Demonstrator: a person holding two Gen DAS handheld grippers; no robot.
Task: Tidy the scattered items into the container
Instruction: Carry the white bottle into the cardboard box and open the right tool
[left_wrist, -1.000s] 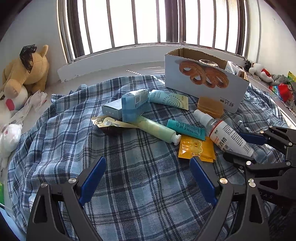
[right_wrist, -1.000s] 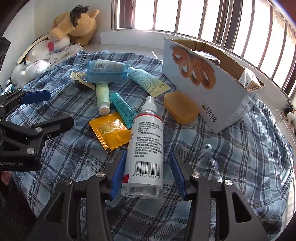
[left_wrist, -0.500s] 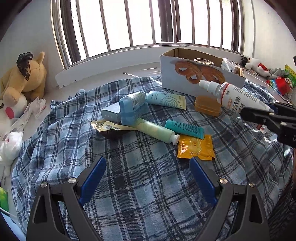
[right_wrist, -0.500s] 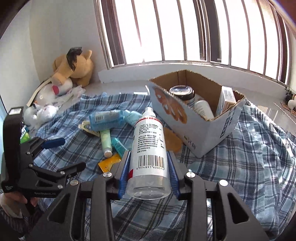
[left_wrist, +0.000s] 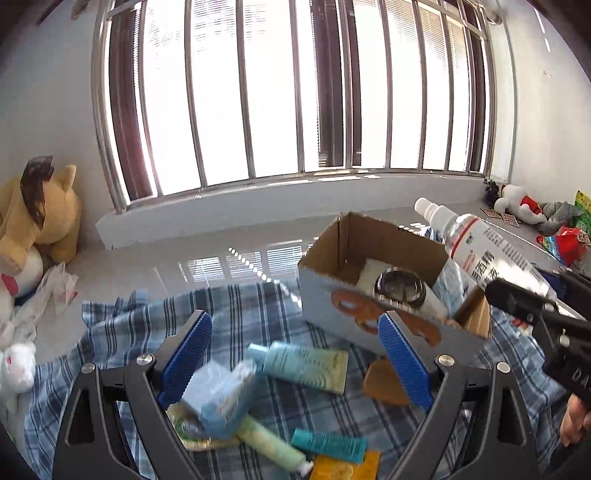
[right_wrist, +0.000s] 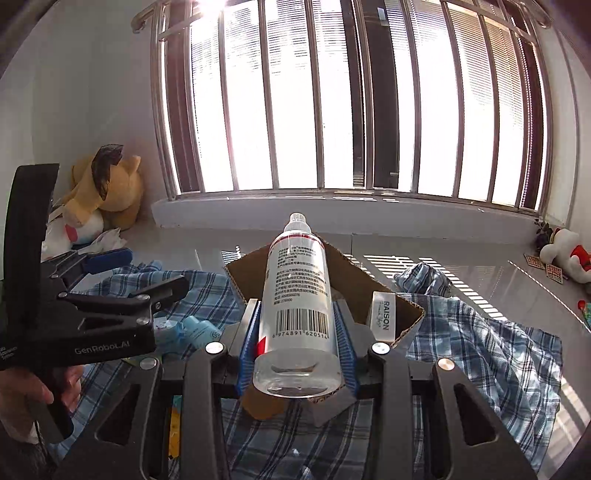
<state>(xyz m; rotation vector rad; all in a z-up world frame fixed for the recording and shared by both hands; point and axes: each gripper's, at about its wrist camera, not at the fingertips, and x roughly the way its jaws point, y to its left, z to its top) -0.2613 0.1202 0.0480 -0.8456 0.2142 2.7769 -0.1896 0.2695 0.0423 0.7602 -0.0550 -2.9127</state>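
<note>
Hard daylight floods through the barred window, blowing its panes out to white and glaring off the glossy sill, while fisheye bending darkens every corner and motion blur smears the tubes below.

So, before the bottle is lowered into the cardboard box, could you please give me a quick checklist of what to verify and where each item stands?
1. Grip: right gripper pads clamp the clear bottle on both sides, having just closed on it. Ok.
2. Position: the bottle hangs over the open cardboard box, nozzle pointing forward. Ok.
3. Room inside: a metal-lidded jar and a white carton already occupy part of the box; free floor beneath the bottle is hidden. Cannot tell.
4. Left gripper: open, empty, above the tubes on the plaid cloth, apart from the bottle. Ok.
5. Bottle cap: looks closed, too small to confirm. Cannot tell.
</note>
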